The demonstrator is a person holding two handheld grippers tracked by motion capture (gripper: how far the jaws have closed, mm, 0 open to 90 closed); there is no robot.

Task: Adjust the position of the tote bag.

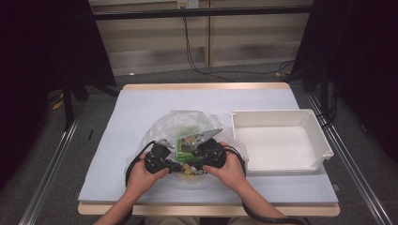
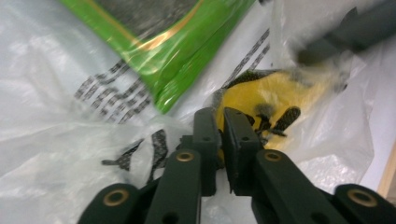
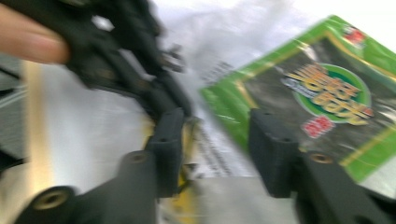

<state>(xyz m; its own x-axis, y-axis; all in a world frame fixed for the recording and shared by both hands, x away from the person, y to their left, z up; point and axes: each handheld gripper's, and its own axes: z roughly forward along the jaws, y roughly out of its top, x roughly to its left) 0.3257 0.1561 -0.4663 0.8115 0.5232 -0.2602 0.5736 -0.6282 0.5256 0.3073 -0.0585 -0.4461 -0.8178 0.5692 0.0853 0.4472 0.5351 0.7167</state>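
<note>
The clear plastic bag (image 1: 180,124) lies on the bench (image 1: 141,108) just left of the white bin (image 1: 281,140), both hand-held grippers at its near edge. In the left gripper view, the left hand-held gripper (image 2: 221,123) is clamped on the film beside a yellow item (image 2: 261,95). In the blurred right gripper view, the right hand-held gripper (image 3: 217,140) stands parted, apparently holding nothing, near the green packet (image 3: 322,93); emptying the bag seems underway, and next it must grasp the packet.

Parted jaws frame a green packet (image 3: 322,98) on clear plastic (image 3: 233,28).
</note>
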